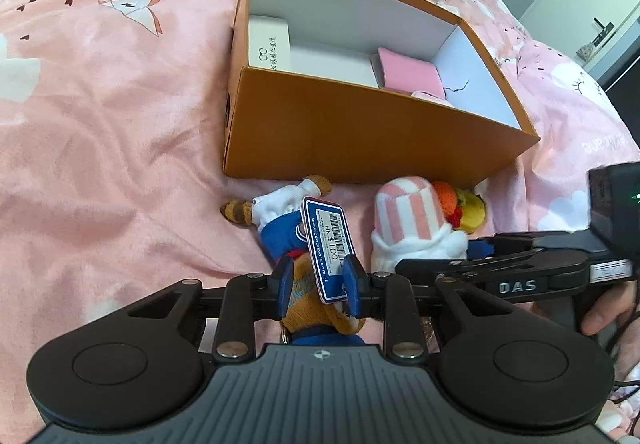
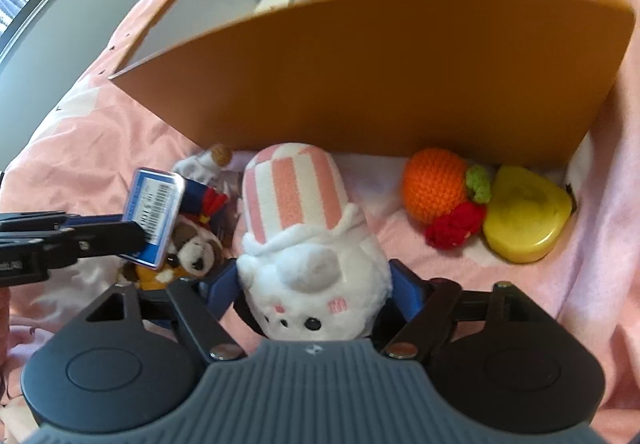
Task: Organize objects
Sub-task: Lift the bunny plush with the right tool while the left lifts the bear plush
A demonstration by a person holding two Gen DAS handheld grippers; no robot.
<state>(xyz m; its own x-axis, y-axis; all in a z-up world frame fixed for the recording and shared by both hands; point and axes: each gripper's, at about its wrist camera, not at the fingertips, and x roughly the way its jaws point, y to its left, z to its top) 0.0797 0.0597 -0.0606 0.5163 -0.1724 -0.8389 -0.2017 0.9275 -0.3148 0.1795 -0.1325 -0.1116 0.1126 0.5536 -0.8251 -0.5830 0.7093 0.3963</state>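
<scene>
Matt cardboard box (image 1: 360, 124), fluffy plush toy (image 2: 312, 244)

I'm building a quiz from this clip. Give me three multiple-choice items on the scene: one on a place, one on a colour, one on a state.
1. Where does the yellow heart-shaped plastic case lie?
A. inside the box
B. on the pink blanket beside the orange cardboard box
C. on a shelf

2. What colour stripes does the white plush bunny wear?
A. green
B. black
C. pink

3. What is between the left hand-held gripper fingers?
A. the blue price tag of the brown raccoon plush
B. nothing
C. the crocheted orange

Answers: B, the case sits outside the box wall; C, pink and white bands show; A, the tag stands between its fingers.
</scene>
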